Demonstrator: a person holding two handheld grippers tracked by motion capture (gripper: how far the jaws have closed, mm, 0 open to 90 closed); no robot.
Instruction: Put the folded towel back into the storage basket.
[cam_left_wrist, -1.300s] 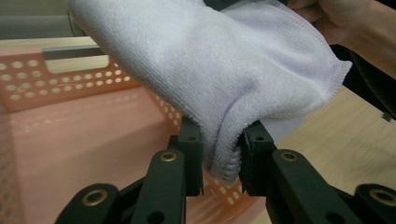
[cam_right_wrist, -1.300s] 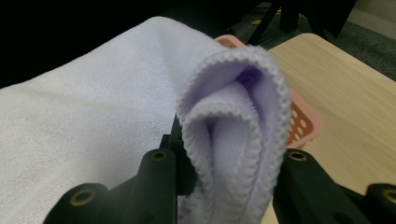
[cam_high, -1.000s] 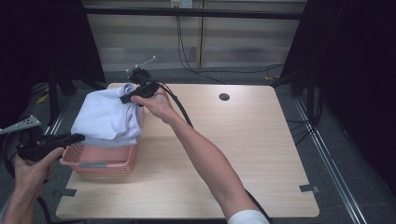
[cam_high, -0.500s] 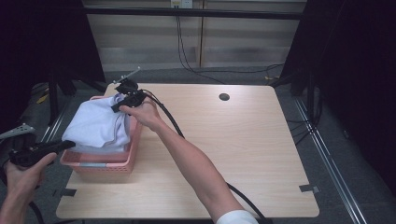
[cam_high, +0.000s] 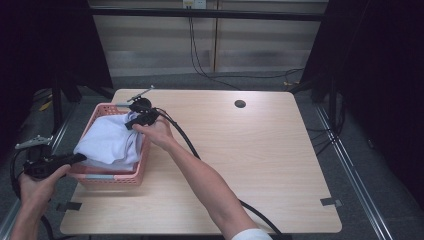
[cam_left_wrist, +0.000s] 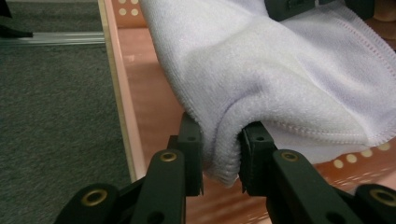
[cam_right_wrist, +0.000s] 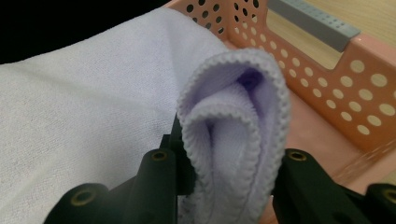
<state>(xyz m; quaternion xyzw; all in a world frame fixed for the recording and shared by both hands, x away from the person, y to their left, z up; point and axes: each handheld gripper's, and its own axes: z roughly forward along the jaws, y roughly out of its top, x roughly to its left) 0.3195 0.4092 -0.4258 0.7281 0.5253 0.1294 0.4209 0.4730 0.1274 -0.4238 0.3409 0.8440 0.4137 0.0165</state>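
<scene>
Left gripper (cam_left_wrist: 219, 163) fingers (cam_left_wrist: 190, 154) clamp a folded towel (cam_left_wrist: 280, 79) corner; right gripper (cam_right_wrist: 224, 177) fingers pinch the opposite bunched edge. Towel sags into the pink basket (cam_high: 112, 177) at the desk's (cam_high: 260, 165) left side. Risk: thick fold slips from one pinch, so the towel drapes over the basket rim instead of inside.

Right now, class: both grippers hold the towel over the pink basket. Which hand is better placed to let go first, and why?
Probably the right. The right gripper pinches the white towel well inside the pink basket, so that end would drop in. The left gripper grips at the near rim, where a released end might spill out.
</scene>
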